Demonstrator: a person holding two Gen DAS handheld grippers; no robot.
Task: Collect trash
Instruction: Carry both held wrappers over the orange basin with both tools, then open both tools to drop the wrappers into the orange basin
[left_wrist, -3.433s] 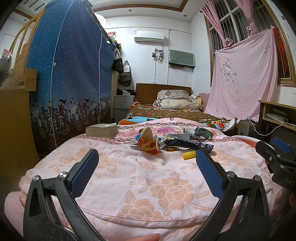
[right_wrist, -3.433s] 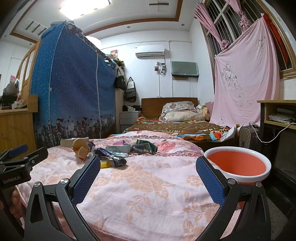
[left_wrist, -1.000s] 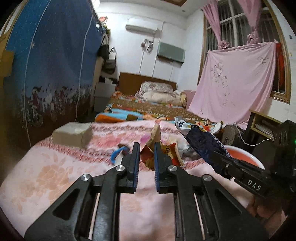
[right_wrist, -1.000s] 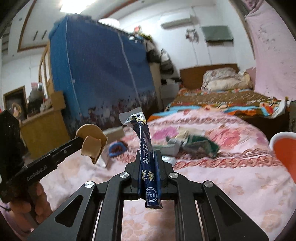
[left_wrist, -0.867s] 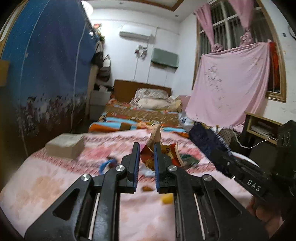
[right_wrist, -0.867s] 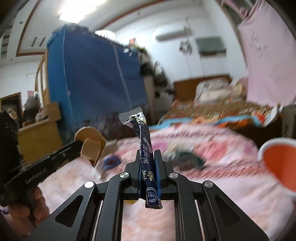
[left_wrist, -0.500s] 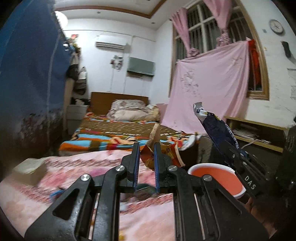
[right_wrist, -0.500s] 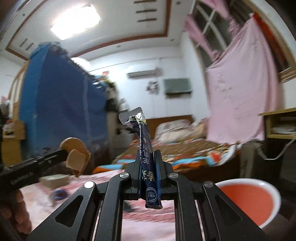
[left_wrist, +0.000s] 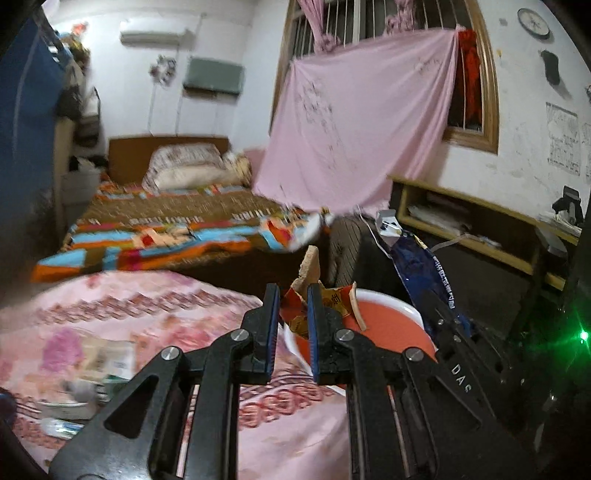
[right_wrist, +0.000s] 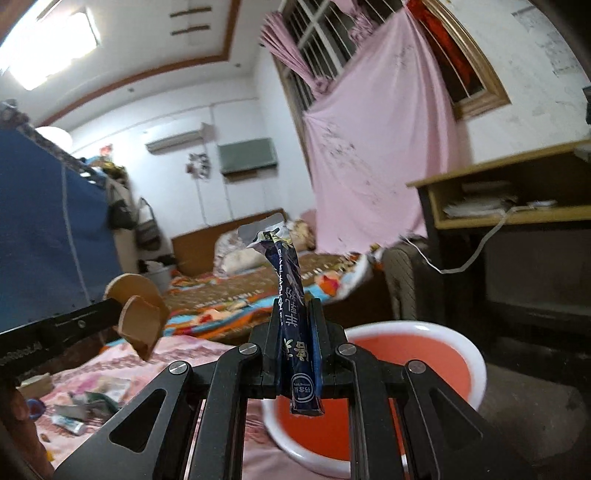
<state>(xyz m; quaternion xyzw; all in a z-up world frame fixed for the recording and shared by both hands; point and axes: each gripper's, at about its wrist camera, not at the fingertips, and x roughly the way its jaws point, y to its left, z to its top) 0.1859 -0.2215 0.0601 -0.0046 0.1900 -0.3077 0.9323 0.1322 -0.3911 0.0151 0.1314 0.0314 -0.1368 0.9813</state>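
My left gripper (left_wrist: 291, 291) is shut on a crushed red and tan paper cup (left_wrist: 325, 295), held up before the orange basin (left_wrist: 388, 321). The cup also shows at the left of the right wrist view (right_wrist: 138, 314). My right gripper (right_wrist: 295, 314) is shut on a dark blue snack wrapper (right_wrist: 291, 295), which stands upright over the near rim of the orange basin (right_wrist: 436, 365). The wrapper also shows in the left wrist view (left_wrist: 421, 269). More trash (right_wrist: 85, 406) lies on the pink floral bed (left_wrist: 147, 332).
The basin stands on the floor right of the pink bed. A second bed with a bright quilt (left_wrist: 177, 229) lies behind. A wooden desk (right_wrist: 517, 206) and a pink sheet over the window (left_wrist: 354, 140) are at the right. A blue wardrobe cover (right_wrist: 48, 229) is at the left.
Both grippers have swung right from the bed toward the basin, each still holding its piece of trash. The basin is now nearer and larger in both views.
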